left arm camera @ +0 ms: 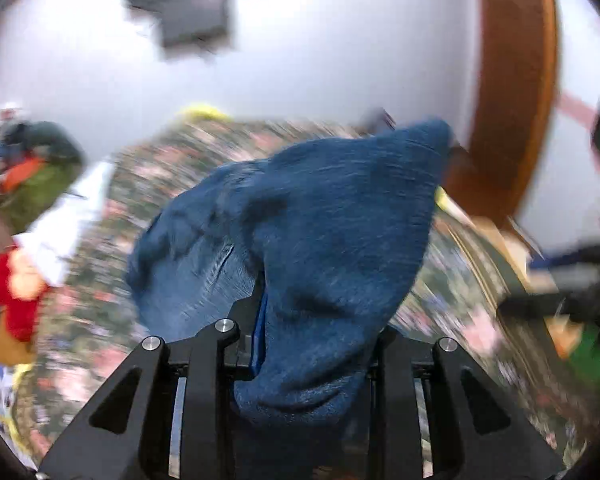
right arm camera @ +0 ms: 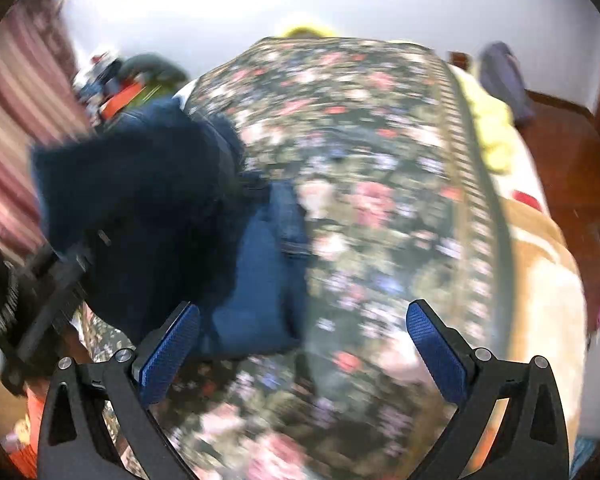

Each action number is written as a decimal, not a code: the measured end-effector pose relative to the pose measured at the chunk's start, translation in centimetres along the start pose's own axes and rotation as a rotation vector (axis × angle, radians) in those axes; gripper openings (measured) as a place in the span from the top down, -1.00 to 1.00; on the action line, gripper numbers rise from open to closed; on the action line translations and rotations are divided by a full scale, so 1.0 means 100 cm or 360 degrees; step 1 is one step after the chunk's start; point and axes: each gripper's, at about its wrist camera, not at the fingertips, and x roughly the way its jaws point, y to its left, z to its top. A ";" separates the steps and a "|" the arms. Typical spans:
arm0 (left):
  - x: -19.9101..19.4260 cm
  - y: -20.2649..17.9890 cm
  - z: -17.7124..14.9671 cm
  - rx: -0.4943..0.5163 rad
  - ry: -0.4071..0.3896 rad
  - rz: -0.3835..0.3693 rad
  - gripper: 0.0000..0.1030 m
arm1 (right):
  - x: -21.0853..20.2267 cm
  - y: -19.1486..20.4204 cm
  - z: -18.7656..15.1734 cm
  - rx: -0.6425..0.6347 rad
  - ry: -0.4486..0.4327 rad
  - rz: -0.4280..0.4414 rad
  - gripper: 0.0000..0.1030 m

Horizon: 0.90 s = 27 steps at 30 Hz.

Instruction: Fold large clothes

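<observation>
A pair of blue jeans [left arm camera: 320,232] hangs bunched from my left gripper [left arm camera: 300,344], which is shut on the denim and holds it up above the floral bedspread [left arm camera: 100,312]. In the right wrist view the jeans [right arm camera: 160,208] show at the left, dark and bunched, with the left gripper's black frame under them at the far left. My right gripper [right arm camera: 304,352] is open and empty, its blue pads [right arm camera: 168,356] wide apart over the bedspread [right arm camera: 360,160], just right of the jeans. Both views are blurred by motion.
The bed fills both views. A red and white garment [left arm camera: 16,280] and a green and orange pile [left arm camera: 40,172] lie at its left edge. A yellow cloth [right arm camera: 492,132] and a tan blanket [right arm camera: 540,280] lie at the right. A brown wooden post [left arm camera: 512,80] stands behind.
</observation>
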 end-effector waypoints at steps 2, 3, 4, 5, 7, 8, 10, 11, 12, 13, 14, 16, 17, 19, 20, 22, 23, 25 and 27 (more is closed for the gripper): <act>0.021 -0.019 -0.017 0.0075 0.0144 -0.0033 0.47 | -0.007 -0.013 -0.008 0.0065 -0.0007 -0.0010 -0.99; 0.027 -0.027 -0.025 0.0114 0.0188 -0.0024 0.47 | -0.013 -0.020 -0.012 0.0090 -0.0008 -0.0009 -0.99; 0.028 -0.031 -0.031 0.0153 0.0197 -0.0006 0.46 | -0.022 -0.024 -0.016 0.0102 -0.0009 -0.0005 -0.99; 0.025 -0.034 -0.035 0.0194 0.0193 0.0018 0.46 | -0.028 -0.030 -0.021 0.0120 -0.0013 -0.0001 -0.99; 0.017 -0.034 -0.039 0.0226 0.0205 0.0010 0.43 | -0.031 -0.033 -0.026 0.0127 -0.0014 -0.0002 -0.99; 0.013 -0.031 -0.039 0.0215 0.0221 -0.0013 0.39 | -0.030 -0.036 -0.026 0.0124 -0.0011 -0.0003 -0.99; 0.003 -0.022 -0.038 0.0161 0.0247 -0.0086 0.31 | -0.032 -0.035 -0.029 0.0103 -0.0005 -0.0002 -0.99; -0.003 -0.017 -0.039 0.0136 0.0259 -0.0127 0.18 | -0.031 -0.032 -0.029 0.0088 -0.0003 0.0000 -0.99; -0.009 -0.013 -0.041 0.0111 0.0269 -0.0168 0.06 | -0.028 -0.028 -0.026 0.0076 -0.0008 0.0006 -0.99; -0.018 -0.014 -0.043 0.0093 0.0272 -0.0197 0.00 | -0.029 -0.024 -0.025 0.0065 -0.0019 0.0019 -0.99; -0.026 -0.012 -0.044 0.0068 0.0268 -0.0211 -0.11 | -0.030 -0.021 -0.024 0.0056 -0.0026 0.0031 -0.99; -0.048 0.002 -0.043 0.0014 0.0176 -0.0202 -0.12 | -0.029 -0.009 -0.016 0.0028 -0.0049 0.0068 -0.99; -0.055 0.008 -0.042 0.0011 0.0132 -0.0200 -0.12 | -0.030 0.001 -0.010 0.0004 -0.0064 0.0095 -0.99; -0.074 0.024 -0.037 0.0012 0.0047 -0.0127 -0.16 | -0.029 0.017 -0.002 -0.0040 -0.0084 0.0136 -0.99; -0.079 0.032 -0.034 0.0003 0.0027 -0.0078 -0.25 | -0.028 0.023 0.001 -0.0057 -0.0089 0.0147 -0.99; -0.085 0.053 -0.029 -0.0049 -0.0006 -0.0004 -0.44 | -0.021 0.043 0.010 -0.0119 -0.0100 0.0169 -0.99; -0.085 0.063 -0.029 -0.0088 -0.0009 0.0028 -0.50 | -0.017 0.051 0.013 -0.0146 -0.0100 0.0176 -0.99; -0.075 0.085 -0.031 -0.0183 0.0031 0.0091 -0.51 | -0.002 0.066 0.018 -0.0195 -0.0074 0.0179 -0.99; -0.057 0.101 -0.040 -0.0268 0.0123 0.0108 -0.52 | 0.023 0.076 0.021 -0.0232 0.0001 0.0145 -0.99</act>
